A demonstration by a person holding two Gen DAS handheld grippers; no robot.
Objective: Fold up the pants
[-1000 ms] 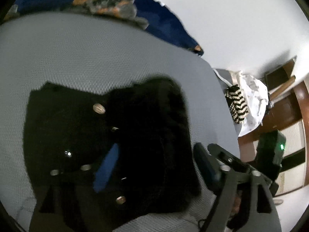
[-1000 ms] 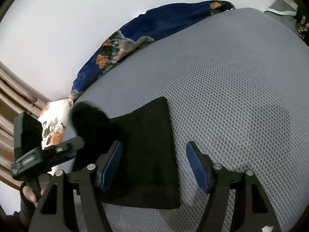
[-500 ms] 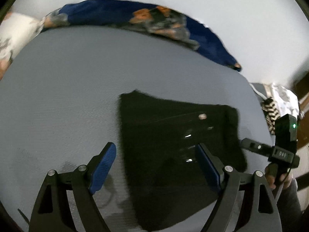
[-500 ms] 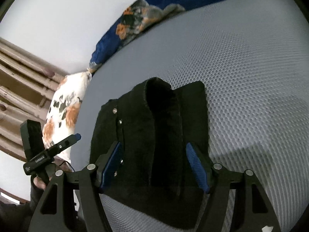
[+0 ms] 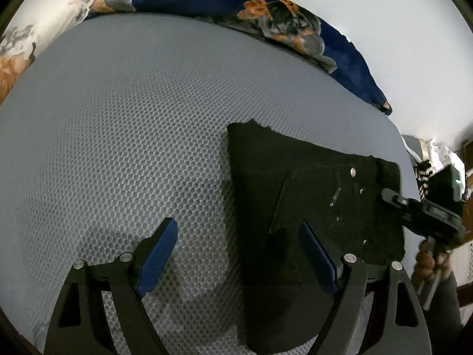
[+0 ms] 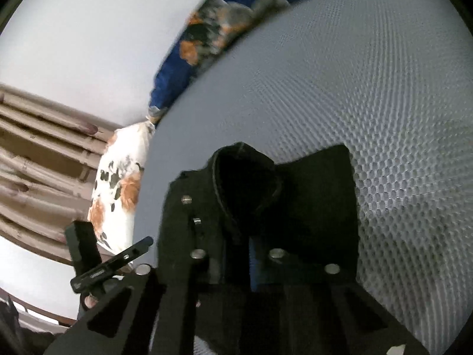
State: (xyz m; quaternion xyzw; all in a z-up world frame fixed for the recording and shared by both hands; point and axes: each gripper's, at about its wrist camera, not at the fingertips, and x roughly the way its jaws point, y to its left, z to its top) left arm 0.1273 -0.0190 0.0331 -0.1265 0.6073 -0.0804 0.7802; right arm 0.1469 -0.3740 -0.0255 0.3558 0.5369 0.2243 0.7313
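Closing, the right gripper's (image 6: 251,266) jaws pinch a near fold of the black pants (image 6: 310,201); the left gripper's (image 5: 239,254) jaws gape, empty, beside their left edge. A shallow bite could slip and undo the fold. Pants lie right on the grey mattress (image 5: 124,124); a blue blanket (image 5: 224,3) bunches far off, clear.

Black gripper frames (image 5: 239,254), blue pads (image 5: 156,259), silver screws

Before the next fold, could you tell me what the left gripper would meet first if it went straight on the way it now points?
Probably the grey mesh mattress: the open left gripper points down at bare surface, the black pants edge beside its right finger.
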